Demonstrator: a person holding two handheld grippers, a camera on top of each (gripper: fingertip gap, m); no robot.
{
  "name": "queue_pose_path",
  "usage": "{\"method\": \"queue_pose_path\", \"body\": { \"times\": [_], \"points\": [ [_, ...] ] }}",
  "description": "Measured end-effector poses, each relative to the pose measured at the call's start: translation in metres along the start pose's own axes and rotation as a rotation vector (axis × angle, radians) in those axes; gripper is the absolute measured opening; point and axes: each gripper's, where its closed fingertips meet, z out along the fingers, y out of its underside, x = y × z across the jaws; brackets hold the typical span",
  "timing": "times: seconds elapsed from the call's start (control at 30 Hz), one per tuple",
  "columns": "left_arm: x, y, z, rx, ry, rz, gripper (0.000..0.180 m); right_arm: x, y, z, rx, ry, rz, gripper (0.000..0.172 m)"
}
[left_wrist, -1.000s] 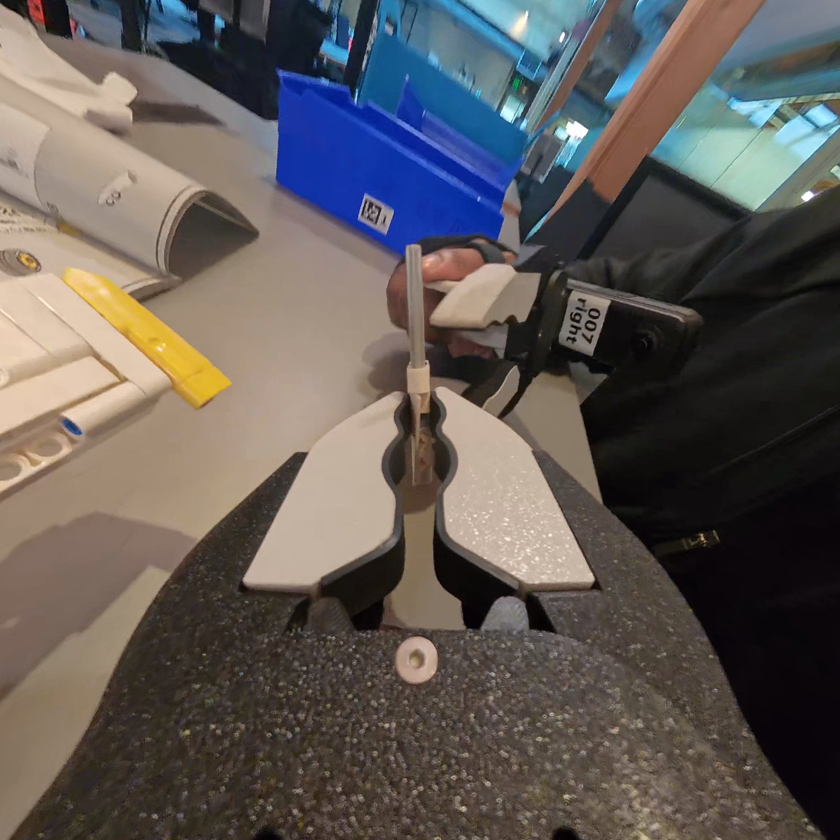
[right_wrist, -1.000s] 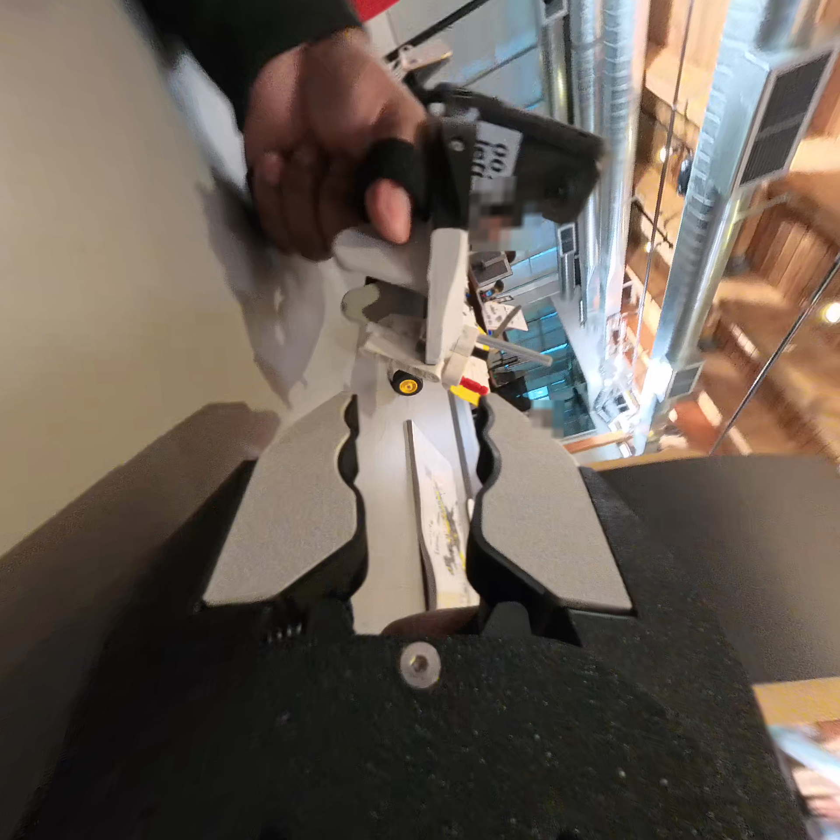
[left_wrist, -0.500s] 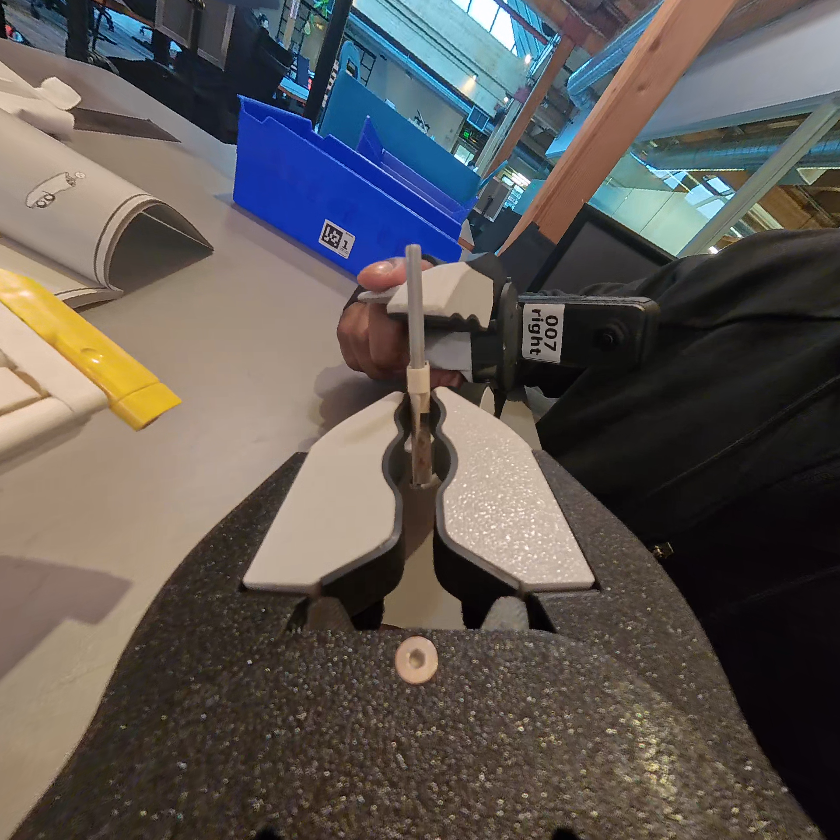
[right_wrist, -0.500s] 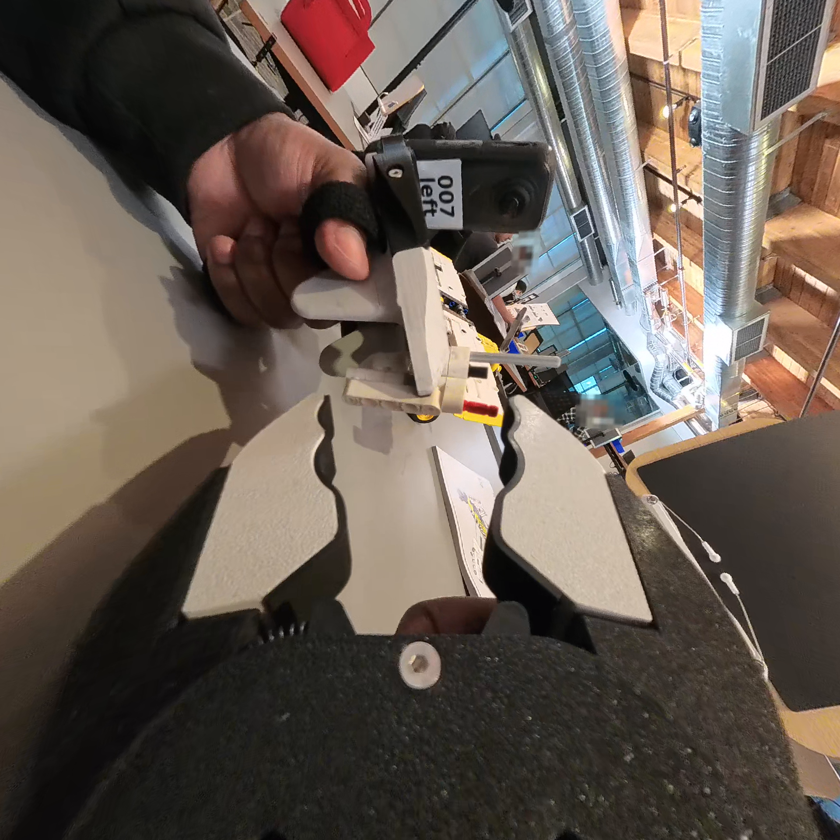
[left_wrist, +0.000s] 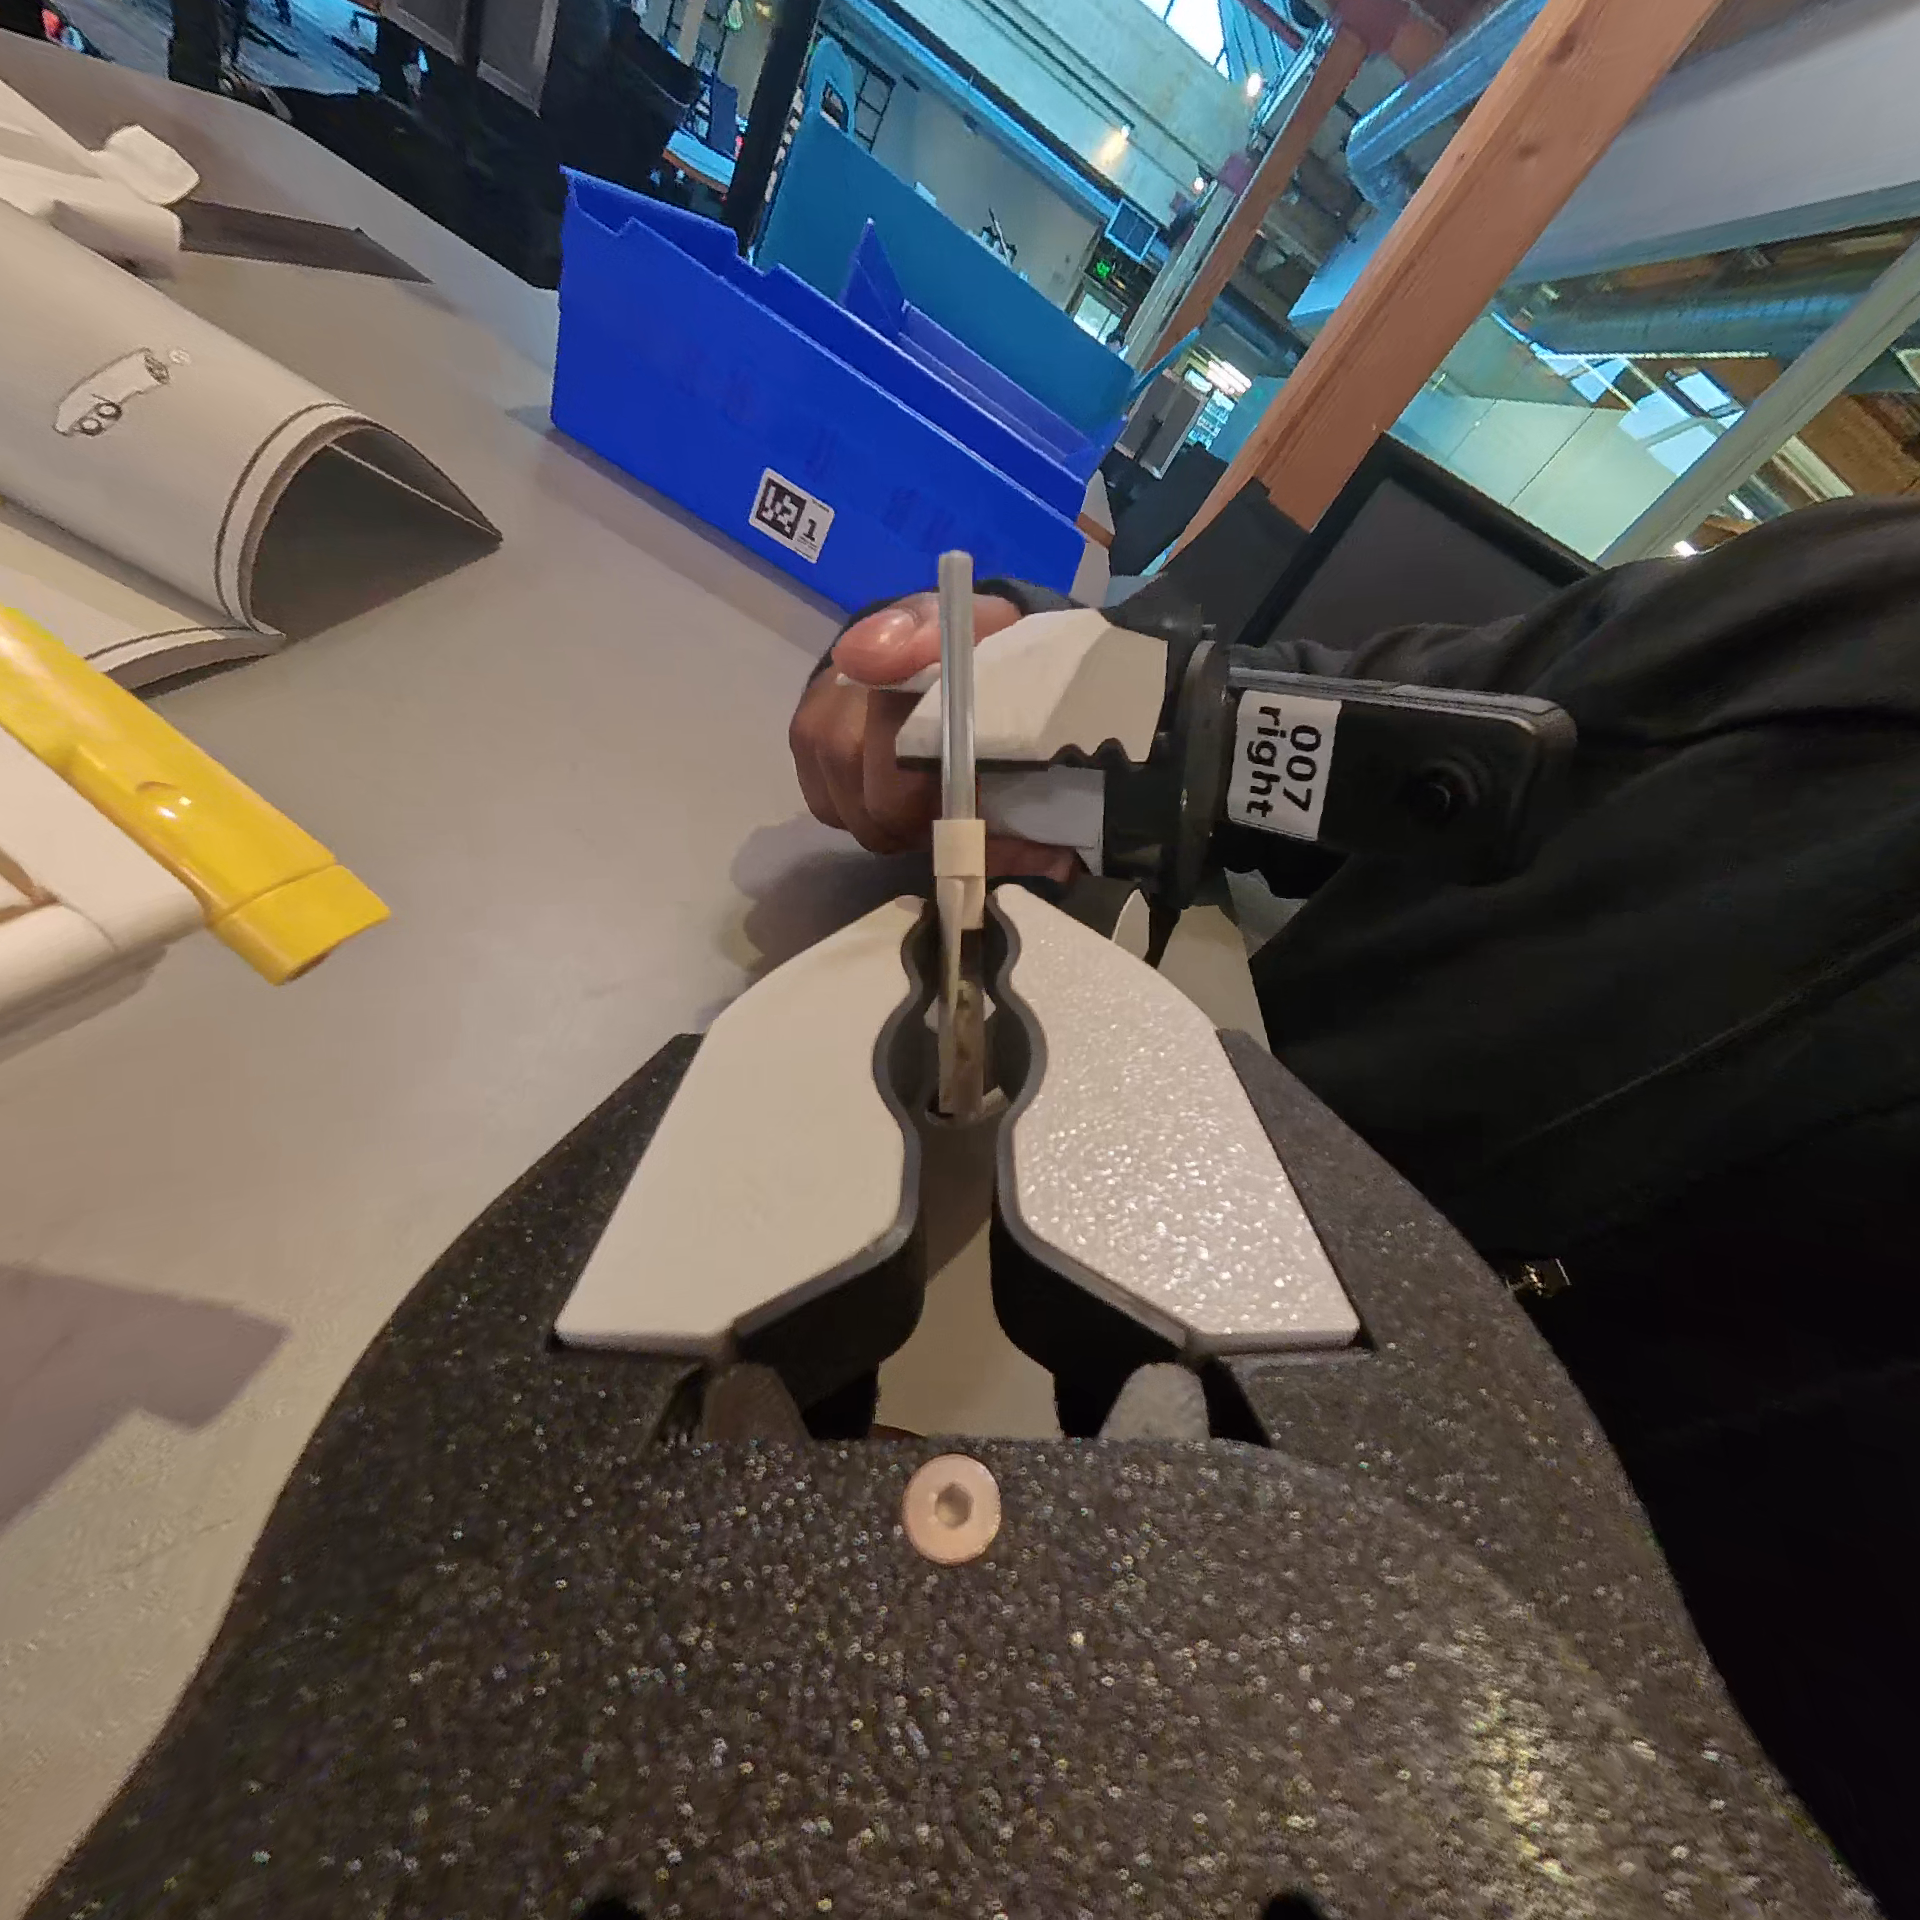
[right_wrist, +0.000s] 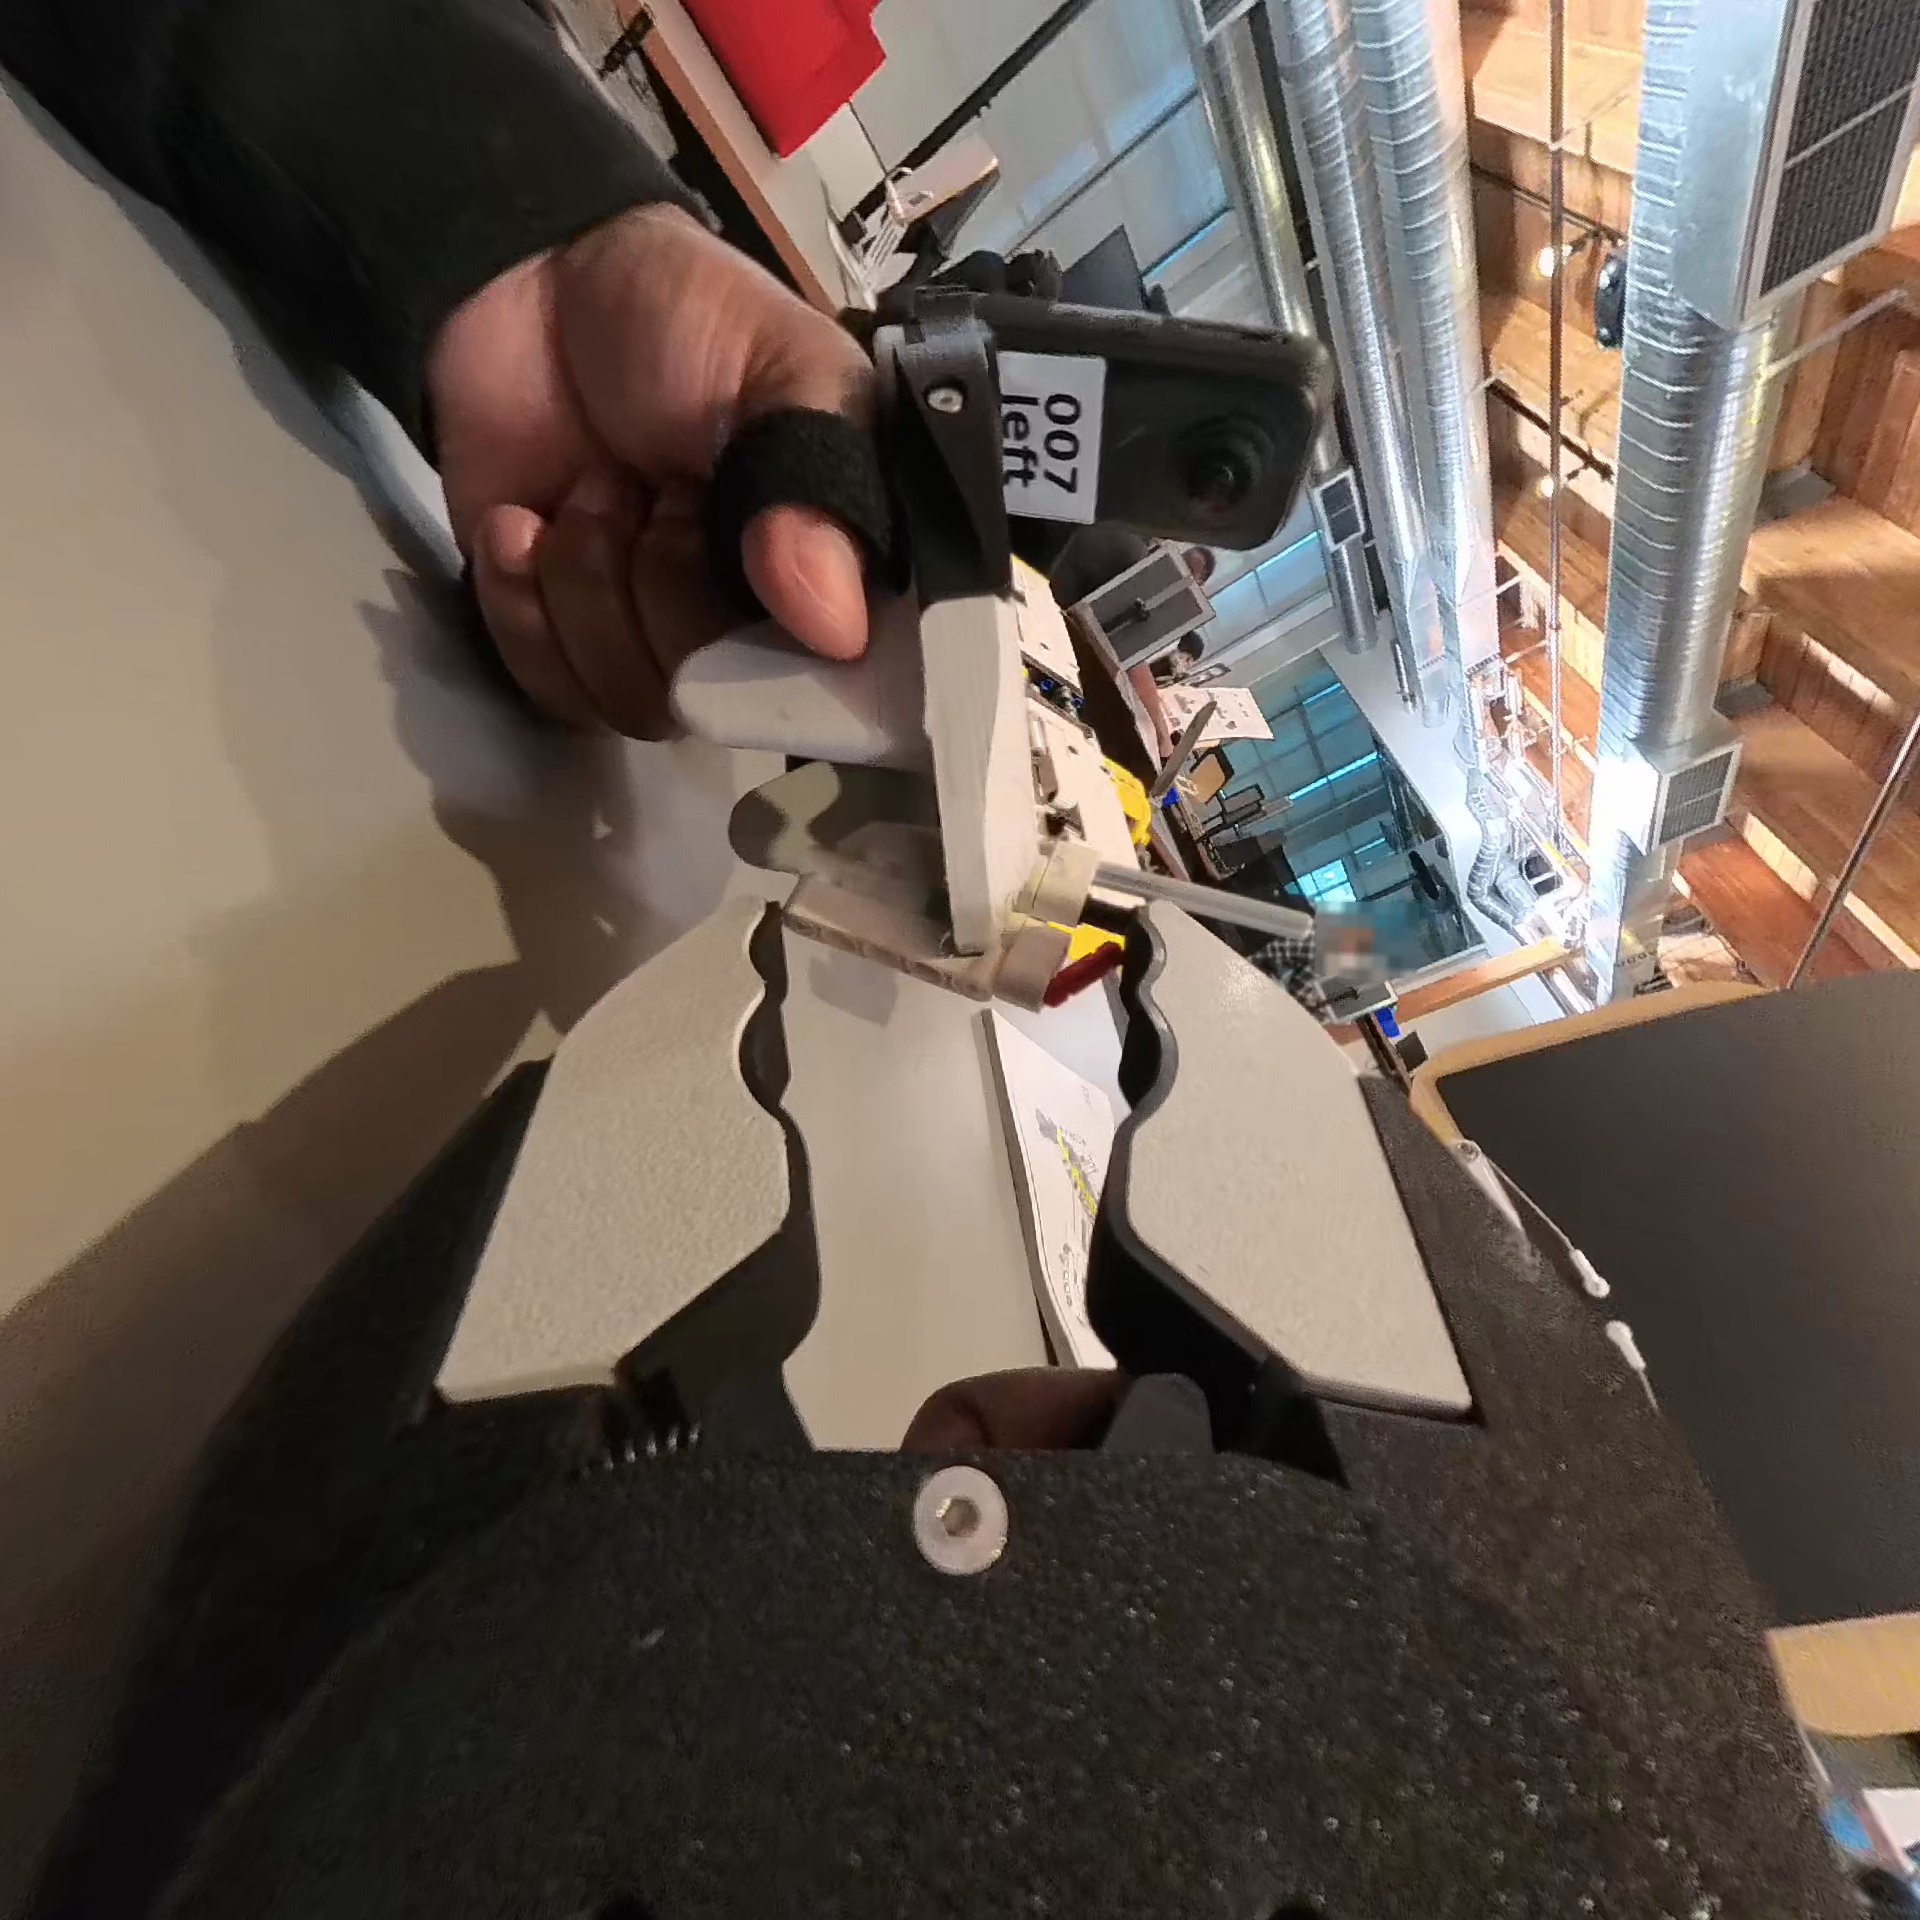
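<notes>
**Grey table, two grippers meeting over a small brick assembly**

Grey tabletop (left_wrist: 571, 779) fills the left wrist view. At its far side stands a blue bin (left_wrist: 727, 416). To the left lies an open booklet (left_wrist: 156, 416), with a white and yellow brick-built model (left_wrist: 187, 821) just nearer than it.

The right gripper (right_wrist: 951, 925) is held in a hand on the right. Its jaws stand wide apart and grip nothing. Through the gap only table and a booklet corner show. Its fingertips flank the assembly without pressing on it, and I cannot tell whether either one touches it.

The left gripper (left_wrist: 961, 914) has its jaws nearly closed. The pads are pressed on the flat pale part of a small brick assembly (right_wrist: 1029, 935), which is held clear of the table. The right wrist view shows a pale beam (right_wrist: 883, 925) running left from the pinch and a short red pin (right_wrist: 1081, 977) at the lower right.

A slim grey rod (left_wrist: 954, 686) passes through a tan collar (left_wrist: 957, 847) just beyond the left gripper's tips. Its long axis lies in line with that gripper's fingers, pointing straight away from them with the free end farthest out. In the right wrist view the rod points right, across the far side of the right gripper's open mouth, just beyond its right fingertip.
</notes>
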Motion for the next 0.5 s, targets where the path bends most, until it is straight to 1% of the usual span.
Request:
{"method": "queue_pose_path", "body": {
  "times": [0.13,0.3,0.5],
  "points": [
    [0.000,-0.002,-0.001,0.016,0.003,-0.003,0.007,0.002,-0.001,0.001,0.001,0.029,0.004,0.063],
    [0.002,-0.012,-0.005,0.092,0.037,-0.047,0.007,0.011,-0.004,0.000,0.015,0.071,0.052,0.061],
    [0.002,-0.013,-0.006,0.101,0.036,-0.043,0.007,0.012,-0.004,-0.001,0.018,0.076,0.055,0.060]
  ]
}}
